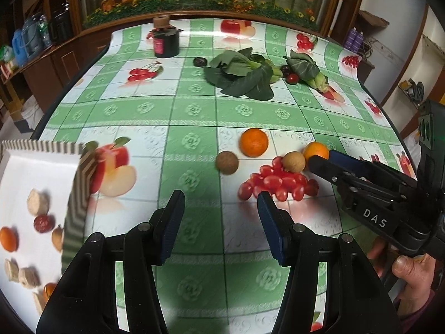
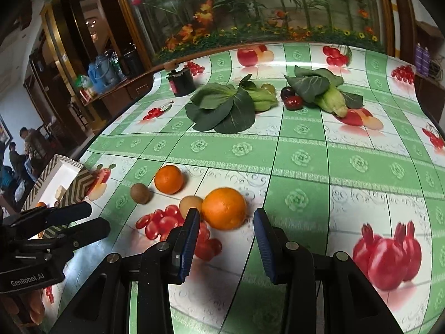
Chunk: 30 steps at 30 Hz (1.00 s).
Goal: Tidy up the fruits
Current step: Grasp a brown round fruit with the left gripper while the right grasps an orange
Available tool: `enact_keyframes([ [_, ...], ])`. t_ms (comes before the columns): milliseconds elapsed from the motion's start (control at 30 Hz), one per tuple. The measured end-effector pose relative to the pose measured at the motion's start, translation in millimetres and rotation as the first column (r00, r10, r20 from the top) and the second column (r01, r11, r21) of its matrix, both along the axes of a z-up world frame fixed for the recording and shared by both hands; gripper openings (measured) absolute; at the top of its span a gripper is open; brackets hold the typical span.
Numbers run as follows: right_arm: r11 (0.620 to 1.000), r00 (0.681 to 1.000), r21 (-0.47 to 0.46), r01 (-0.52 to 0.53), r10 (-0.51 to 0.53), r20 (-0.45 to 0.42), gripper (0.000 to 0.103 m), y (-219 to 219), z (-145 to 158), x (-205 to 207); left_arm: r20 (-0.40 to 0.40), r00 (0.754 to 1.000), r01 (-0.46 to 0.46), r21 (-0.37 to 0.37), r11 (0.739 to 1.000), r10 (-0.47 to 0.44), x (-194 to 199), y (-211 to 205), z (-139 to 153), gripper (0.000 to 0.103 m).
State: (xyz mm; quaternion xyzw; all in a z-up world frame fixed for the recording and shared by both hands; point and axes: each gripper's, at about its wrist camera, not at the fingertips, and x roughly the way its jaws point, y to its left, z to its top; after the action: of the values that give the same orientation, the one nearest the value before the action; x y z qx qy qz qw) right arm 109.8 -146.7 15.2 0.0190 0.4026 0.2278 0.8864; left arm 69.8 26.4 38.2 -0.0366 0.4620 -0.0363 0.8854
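Two oranges (image 1: 254,142) (image 1: 316,151), two brown round fruits (image 1: 227,162) (image 1: 293,161) and a pile of cherry tomatoes (image 1: 278,182) lie on the fruit-print tablecloth. My left gripper (image 1: 221,214) is open and empty, just short of the tomatoes. My right gripper (image 2: 226,231) is open and empty, its fingers just in front of the near orange (image 2: 224,208). It also shows in the left wrist view (image 1: 324,158), next to that orange. A white box (image 1: 30,194) with a striped rim at the left holds small fruits and pale chunks.
Leafy greens (image 1: 242,73), another bunch of greens (image 1: 306,69), dark plums (image 1: 289,75) and a dark jar (image 1: 166,41) sit at the far side of the table. The table edge curves off at left and right. A cabinet stands behind.
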Motion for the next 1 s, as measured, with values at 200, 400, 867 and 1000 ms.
enact_keyframes([
  [200, 0.998, 0.999, 0.053, -0.038, 0.040, -0.033, 0.035, 0, -6, 13, -0.025, 1.000, 0.008, 0.009, 1.000, -0.008, 20, -8, -7, 0.054],
  [400, 0.996, 0.999, 0.077, -0.040, 0.042, -0.026, 0.033, -5, -1, 6, -0.037, 0.999, 0.010, 0.020, 1.000, -0.009, 38, -10, -12, 0.054],
  [867, 0.997, 0.999, 0.068, -0.031, 0.032, -0.026, 0.033, -8, 0, 4, 0.021, 1.000, 0.001, 0.000, 1.000, -0.001, 49, -4, -24, 0.022],
  [1000, 0.998, 0.999, 0.062, -0.033, 0.035, -0.027, 0.033, -7, -1, 4, 0.033, 0.999, 0.005, 0.012, 1.000, -0.006, 41, -4, -23, 0.022],
])
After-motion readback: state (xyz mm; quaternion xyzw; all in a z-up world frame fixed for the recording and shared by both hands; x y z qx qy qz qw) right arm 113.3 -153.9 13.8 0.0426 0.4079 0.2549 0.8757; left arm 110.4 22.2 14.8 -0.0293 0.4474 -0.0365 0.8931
